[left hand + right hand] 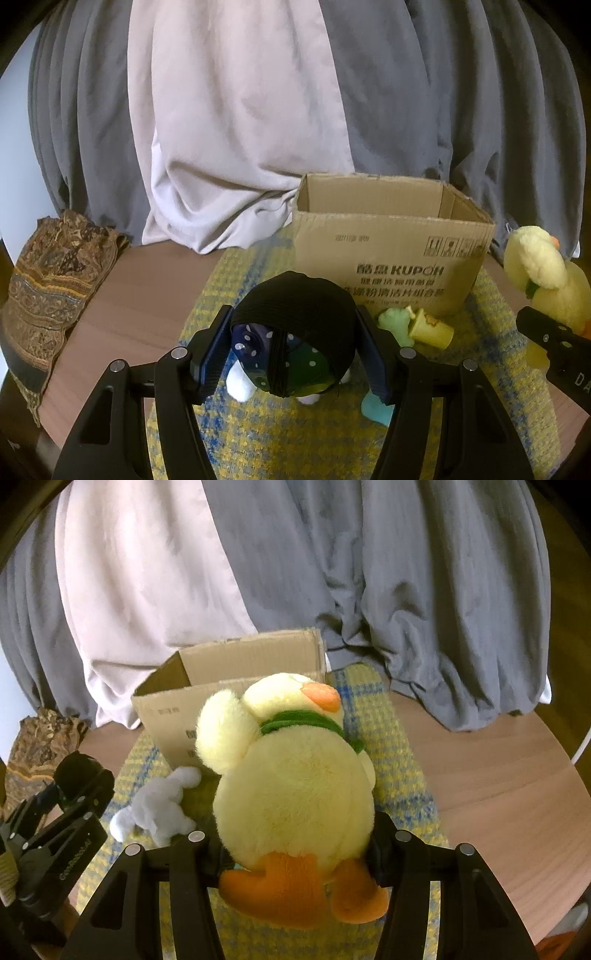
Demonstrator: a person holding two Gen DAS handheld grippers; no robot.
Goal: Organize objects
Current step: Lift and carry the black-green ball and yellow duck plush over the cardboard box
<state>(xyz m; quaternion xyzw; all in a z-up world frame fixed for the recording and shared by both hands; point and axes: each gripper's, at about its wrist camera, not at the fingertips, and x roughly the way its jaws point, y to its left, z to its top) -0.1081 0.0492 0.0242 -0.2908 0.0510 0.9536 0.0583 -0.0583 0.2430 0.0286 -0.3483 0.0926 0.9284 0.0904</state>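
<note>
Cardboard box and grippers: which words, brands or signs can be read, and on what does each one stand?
"KUPON": cardboard box front, after two Chinese characters.
Chinese lines below and the small code: too blurred.
Handling pictograms: box, upper right; unreadable.
"DA": right gripper body, cut off.
Left gripper lettering: too blurred.

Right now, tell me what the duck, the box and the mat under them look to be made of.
Duck: soft plush, fuzzy yellow pile, orange felt-like feet.
Box: matte brown corrugated cardboard; fluting shows along the cut rim.
Mat: apparently woven fabric, with a coarse yellow and blue check weave.

The cardboard box (391, 251) interior is hidden (its small print seems blurred).
</note>
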